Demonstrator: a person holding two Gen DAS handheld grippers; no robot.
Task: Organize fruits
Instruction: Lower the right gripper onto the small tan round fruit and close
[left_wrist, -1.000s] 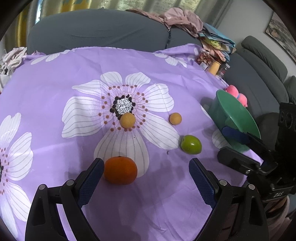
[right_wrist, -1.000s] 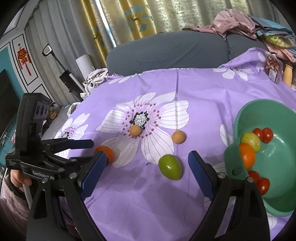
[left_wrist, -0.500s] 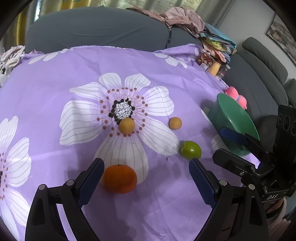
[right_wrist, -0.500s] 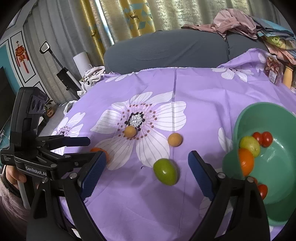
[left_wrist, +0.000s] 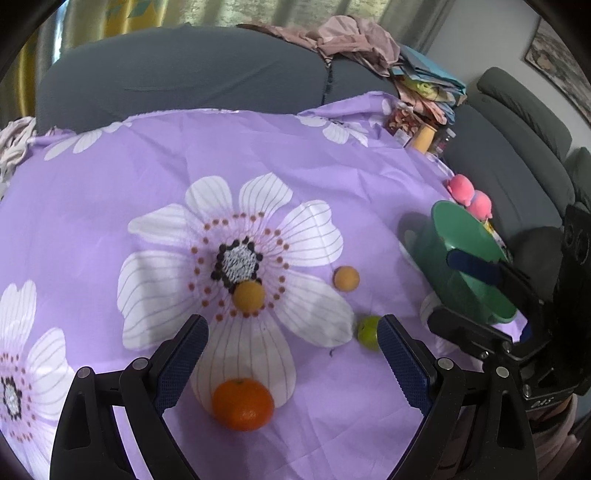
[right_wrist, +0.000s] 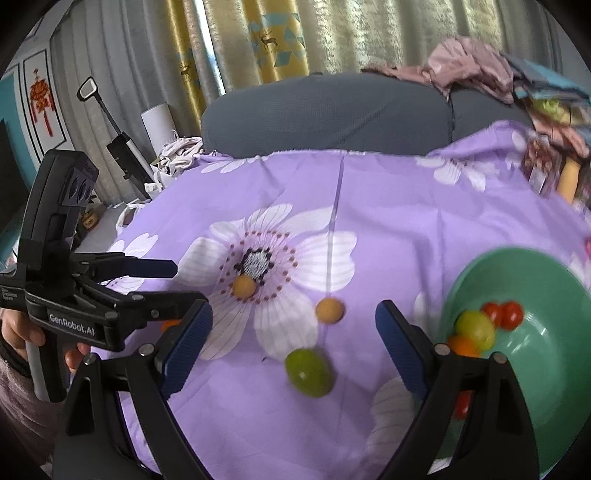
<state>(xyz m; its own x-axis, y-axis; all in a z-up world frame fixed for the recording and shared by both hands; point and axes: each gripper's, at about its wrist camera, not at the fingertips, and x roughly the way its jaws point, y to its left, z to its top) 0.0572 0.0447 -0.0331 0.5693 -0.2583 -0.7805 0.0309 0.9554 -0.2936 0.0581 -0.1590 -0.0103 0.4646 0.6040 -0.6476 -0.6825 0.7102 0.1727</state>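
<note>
An orange lies on the purple flowered cloth between my left gripper's open fingers, close in front. A green lime lies further right, between my right gripper's open fingers. Two small yellow-orange fruits sit near the flower centre; they also show in the right wrist view. A green bowl at the right holds a green fruit, an orange and red tomatoes. Both grippers are empty.
A grey sofa with piled clothes stands behind the table. Pink toys and small jars sit near the cloth's right edge. A stick vacuum and curtains are at the far left.
Both grippers have pulled back and up a little; the fruits sit lower in view. The orange now lies centred between the left fingers, the lime between the right fingers.
</note>
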